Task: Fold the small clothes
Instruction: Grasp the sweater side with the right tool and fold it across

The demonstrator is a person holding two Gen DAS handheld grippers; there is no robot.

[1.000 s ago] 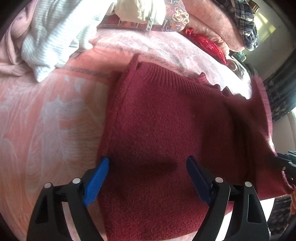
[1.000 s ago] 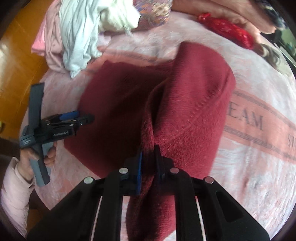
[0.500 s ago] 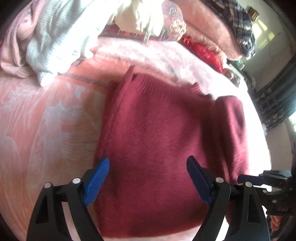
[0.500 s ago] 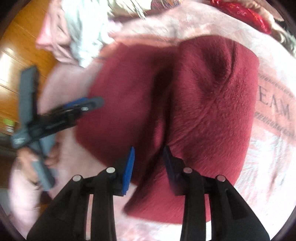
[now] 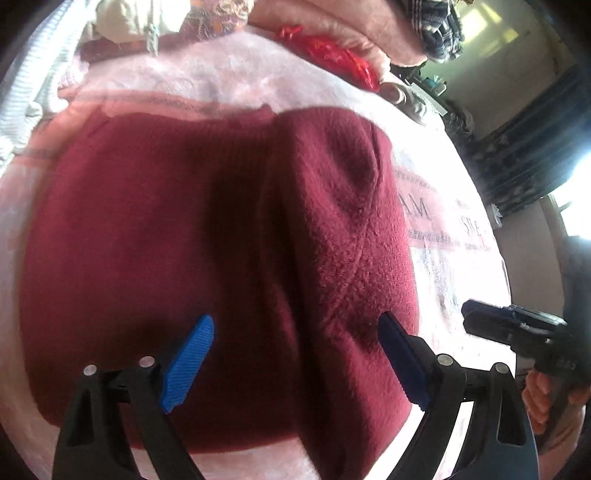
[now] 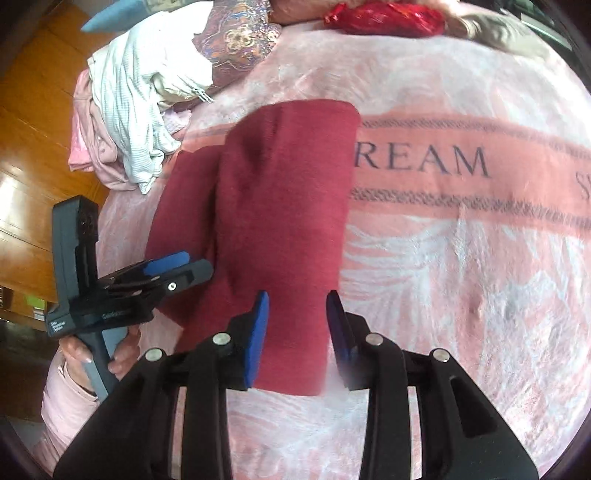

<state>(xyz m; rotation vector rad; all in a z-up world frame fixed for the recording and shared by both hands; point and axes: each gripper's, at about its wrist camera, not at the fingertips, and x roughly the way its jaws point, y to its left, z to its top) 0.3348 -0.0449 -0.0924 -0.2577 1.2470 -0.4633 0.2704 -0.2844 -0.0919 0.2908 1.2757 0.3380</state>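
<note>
I see the dark red sweater (image 6: pixel 280 206) lying flat on the pink blanket (image 6: pixel 461 280), near the blanket's left side just beside the "REAM" lettering band. Its right part is folded over onto the middle, leaving a raised ridge running top to bottom; the left part sits lower, single layer. Fuzzy knit, diagonal seam visible on the folded flap in the left wrist view (image 5: pixel 221 258). Bottom hem sits near the blanket's near edge.

No containers in view. A loose pile of clothes (image 6: pixel 144 99) (white ribbed top, pale pink pieces) sits at the far left of the blanket, apart from the sweater. A patterned cushion (image 6: pixel 240 37) and a red shiny bag (image 6: pixel 384 16) lie along the far edge.

Left gripper (image 5: pixel 295 358): jaws wide and opening further, hovering over the sweater's lower half, nothing pinched between the blue pads (image 5: pixel 188 365). In the right wrist view it sits at the sweater's left edge (image 6: pixel 173 269), held by a hand (image 6: pixel 118 350) in a pale pink sleeve.

Right gripper (image 6: pixel 297 332): jaws partly apart, over the folded flap's lower end; the cloth shows between the pads but they don't press on it.
</note>
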